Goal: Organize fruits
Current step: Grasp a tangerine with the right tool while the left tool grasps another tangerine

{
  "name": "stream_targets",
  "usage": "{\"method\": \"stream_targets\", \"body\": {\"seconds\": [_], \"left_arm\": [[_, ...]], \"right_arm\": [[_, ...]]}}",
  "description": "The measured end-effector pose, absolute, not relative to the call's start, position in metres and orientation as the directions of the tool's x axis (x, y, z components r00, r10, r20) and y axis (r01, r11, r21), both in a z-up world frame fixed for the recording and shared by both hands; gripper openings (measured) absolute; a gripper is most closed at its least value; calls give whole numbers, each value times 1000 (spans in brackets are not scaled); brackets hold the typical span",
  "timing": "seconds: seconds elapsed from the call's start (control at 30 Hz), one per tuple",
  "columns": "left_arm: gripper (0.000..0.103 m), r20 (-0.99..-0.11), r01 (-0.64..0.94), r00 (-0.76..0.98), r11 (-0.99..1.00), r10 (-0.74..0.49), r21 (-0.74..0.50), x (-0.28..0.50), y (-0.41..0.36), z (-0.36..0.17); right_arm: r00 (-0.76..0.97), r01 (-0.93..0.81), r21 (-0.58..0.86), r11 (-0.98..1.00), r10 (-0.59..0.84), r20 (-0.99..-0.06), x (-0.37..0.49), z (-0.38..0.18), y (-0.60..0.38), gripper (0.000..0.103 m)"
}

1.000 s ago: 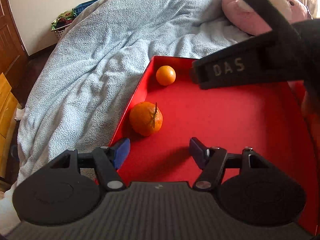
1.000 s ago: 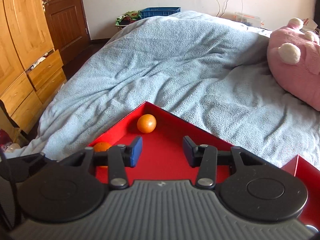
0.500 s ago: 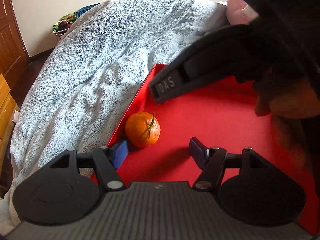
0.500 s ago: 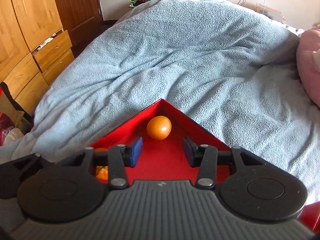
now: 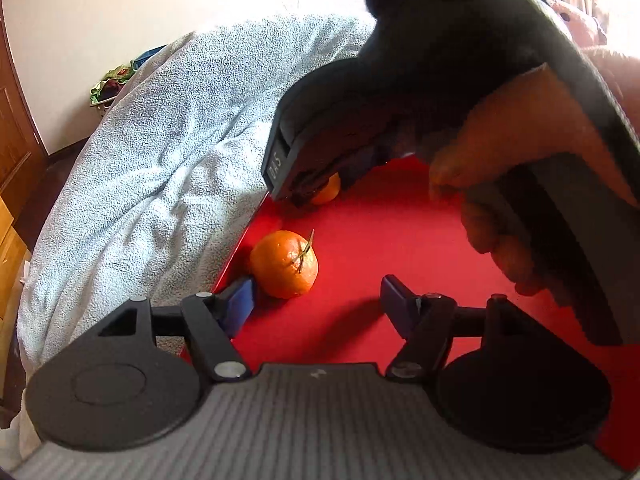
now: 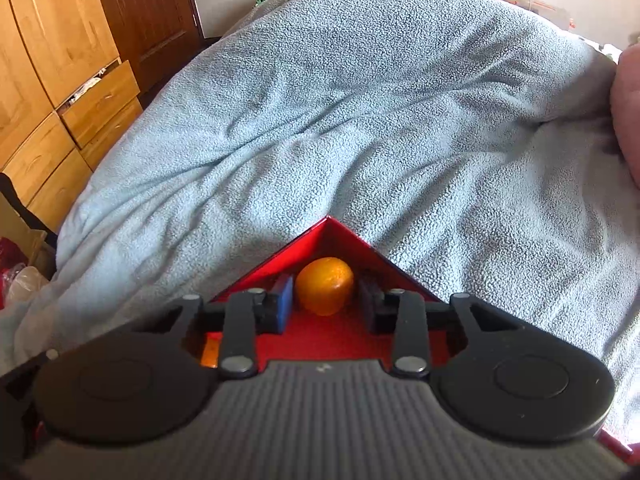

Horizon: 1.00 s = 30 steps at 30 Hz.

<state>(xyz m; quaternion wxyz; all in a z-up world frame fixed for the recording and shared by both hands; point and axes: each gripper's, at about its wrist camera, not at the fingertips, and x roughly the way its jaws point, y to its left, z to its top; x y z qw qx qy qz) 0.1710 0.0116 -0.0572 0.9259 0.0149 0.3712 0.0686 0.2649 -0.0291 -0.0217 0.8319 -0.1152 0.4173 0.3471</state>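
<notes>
Left wrist view, nearest: my left gripper (image 5: pixel 316 300) hangs low over the red tray (image 5: pixel 400 240), its jaws spread wide and holding nothing; the left blue pad (image 5: pixel 240 304) sits at the tray's left wall, just beside the stemmed orange (image 5: pixel 285 264), which rests on the tray floor against that wall, slightly outside the gap between the jaws. Farther along the same wall, in the tray's far corner, lies the small orange (image 5: pixel 327 190), mostly covered from this side by my right gripper (image 5: pixel 320 176), which my right hand (image 5: pixel 508 184) grips from above. Right wrist view, nearest: the right gripper (image 6: pixel 325 302) has its jaws drawn in to a narrow gap around the small orange (image 6: pixel 325 291); the blue pad (image 6: pixel 282 304) stands just at the fruit's left flank and the dark pad at its right, though whether they press on it I cannot tell. The fruit sits on the tray floor in the pointed corner of the red tray (image 6: pixel 332 232). A sliver of the stemmed orange (image 6: pixel 209 354) shows below the left finger link. Beyond the tray spreads the light blue blanket (image 6: pixel 340 120) on the bed; farther left stands the wooden wardrobe (image 6: pixel 52 60) with drawers.
</notes>
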Motion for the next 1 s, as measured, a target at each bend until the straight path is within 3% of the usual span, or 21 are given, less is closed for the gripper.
{"method": "stream_targets", "body": {"seconds": [0.1, 0.27, 0.47, 0.67, 1.0], "left_arm": [[74, -704, -138, 698, 989, 129, 45, 176, 19, -56], [73, -668, -97, 727, 987, 160, 130, 182, 7, -55], [74, -638, 42, 769, 995, 22, 86, 170, -4, -47], [76, -663, -100, 730, 986, 166, 137, 183, 12, -56], [76, -664, -104, 733, 989, 148, 105, 207, 20, -66]], "right_arm": [[414, -658, 106, 746, 475, -776, 267, -16, -41, 36], [430, -631, 114, 767, 469, -772, 263, -6, -59, 36], [462, -614, 112, 781, 471, -751, 253, 8, -76, 36], [446, -612, 121, 781, 468, -763, 254, 3, -78, 36], [401, -613, 151, 775, 471, -786, 263, -11, -40, 36]]}}
